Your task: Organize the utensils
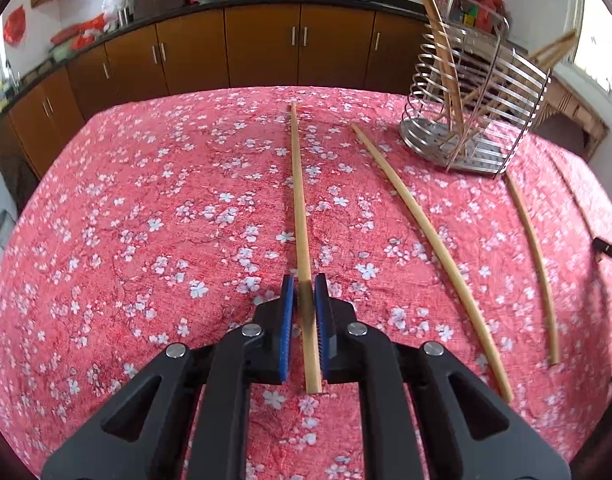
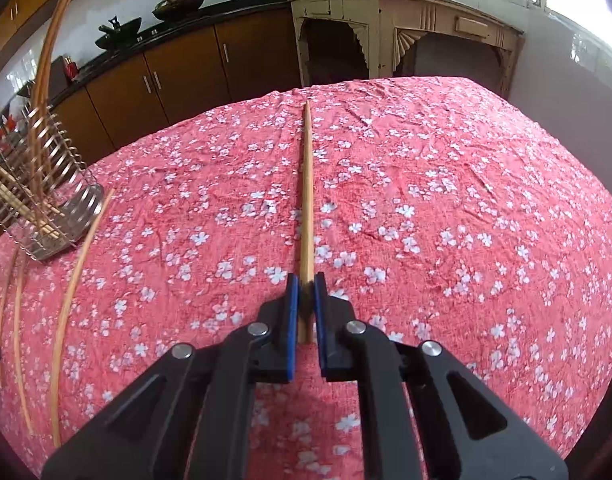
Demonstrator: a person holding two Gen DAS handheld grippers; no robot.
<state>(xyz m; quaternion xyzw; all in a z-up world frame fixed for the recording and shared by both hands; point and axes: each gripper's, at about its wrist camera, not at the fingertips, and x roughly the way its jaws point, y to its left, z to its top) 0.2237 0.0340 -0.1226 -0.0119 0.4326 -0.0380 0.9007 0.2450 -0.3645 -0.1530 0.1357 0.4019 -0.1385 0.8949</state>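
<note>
Both claws are clamped on a chopstick each: left gripper (image 1: pixel 304 294) on the pale chopstick (image 1: pixel 299 200), right gripper (image 2: pixel 306 292) on the darker chopstick (image 2: pixel 307 184). Beyond, the wire holder (image 1: pixel 466 120) stands, loose chopsticks (image 1: pixel 426 240) lying before it. Lift each clear, tip it upright, then lower into the holder.

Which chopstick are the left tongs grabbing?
The pale wooden chopstick between the left tongs; the other two chopsticks lie free to its right.

Wooden chopsticks (image 1: pixel 430 236) flat beside wire holder (image 1: pixel 478 120).
</note>
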